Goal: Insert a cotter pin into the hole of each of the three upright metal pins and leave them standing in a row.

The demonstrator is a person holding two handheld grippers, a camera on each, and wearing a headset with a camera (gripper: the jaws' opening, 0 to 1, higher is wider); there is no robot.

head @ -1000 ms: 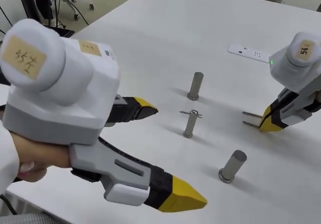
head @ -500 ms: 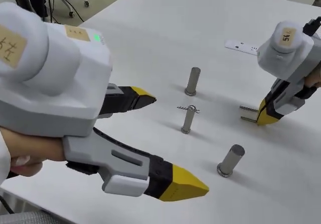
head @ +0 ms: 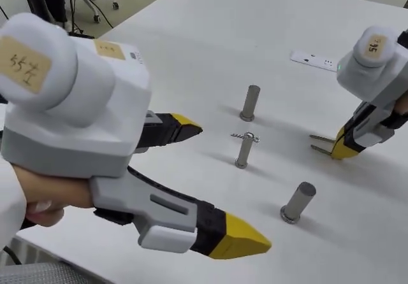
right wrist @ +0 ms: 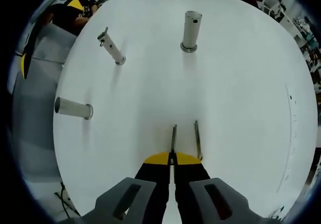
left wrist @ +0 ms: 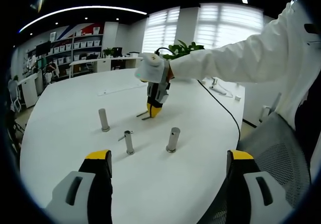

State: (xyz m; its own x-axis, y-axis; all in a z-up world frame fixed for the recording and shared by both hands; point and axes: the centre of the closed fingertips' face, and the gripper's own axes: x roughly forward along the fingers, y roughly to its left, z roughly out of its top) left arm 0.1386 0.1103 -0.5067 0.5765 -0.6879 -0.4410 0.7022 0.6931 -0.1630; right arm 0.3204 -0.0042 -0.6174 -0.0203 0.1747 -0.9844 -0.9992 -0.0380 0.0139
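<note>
the right gripper (head: 339, 150) runs off the head view's right edge. its tips hide the near ends of two thin rods (right wrist: 174, 136); whether these are one cotter pin or two is unclear.

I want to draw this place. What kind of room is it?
Probably an office or lab room: there is a big white table, shelves of boxes along the far wall, and blinds over the windows.

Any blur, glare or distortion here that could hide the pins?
Head view: even light, faint shadows, middle pin sharp; left tongs loom oversized. Left gripper view: fisheye bows the table edge; blinds blown out. Right gripper view: table bulges into a disc, cotter pin crisp in the right tongs.
</note>
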